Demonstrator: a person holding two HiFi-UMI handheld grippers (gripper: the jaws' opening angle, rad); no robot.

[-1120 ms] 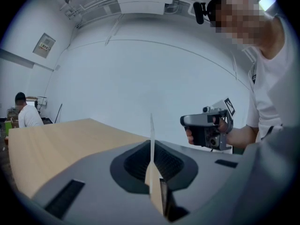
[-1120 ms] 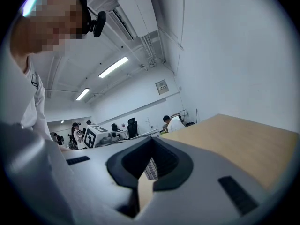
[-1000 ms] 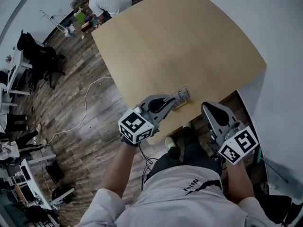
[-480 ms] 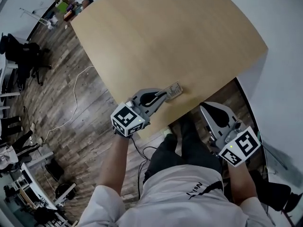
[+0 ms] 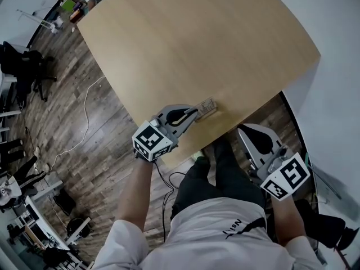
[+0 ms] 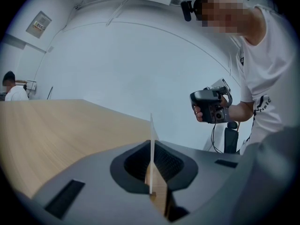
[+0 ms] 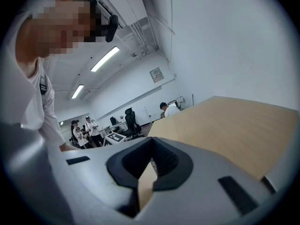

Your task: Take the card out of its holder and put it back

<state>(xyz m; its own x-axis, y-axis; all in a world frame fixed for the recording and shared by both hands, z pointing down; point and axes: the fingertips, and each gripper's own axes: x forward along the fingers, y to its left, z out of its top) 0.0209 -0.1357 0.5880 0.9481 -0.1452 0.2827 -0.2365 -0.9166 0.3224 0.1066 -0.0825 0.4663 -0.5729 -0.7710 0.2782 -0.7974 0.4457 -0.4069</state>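
Note:
A small printed card [image 5: 206, 108] lies close to the near edge of the wooden table [image 5: 197, 44]; I cannot tell it apart from its holder. My left gripper [image 5: 194, 113] is shut on its near end. In the left gripper view the card [image 6: 151, 139] shows edge-on as a thin pale blade upright between the jaws of the left gripper [image 6: 152, 153]. My right gripper [image 5: 243, 129] hangs off the table's near edge, to the right of the card and apart from it. The jaws of the right gripper [image 7: 149, 163] are together with nothing between them.
The table's near edge runs just behind both grippers, with wood floor and my legs [image 5: 225, 173] below. A white wall [image 5: 337, 49] borders the table on the right. People, chairs and desks [image 7: 117, 125] stand far off past the table's left end.
The head view has shifted a little. My left gripper still grips the card, which now looks narrower than one second ago. The right gripper has stayed beside the table edge.

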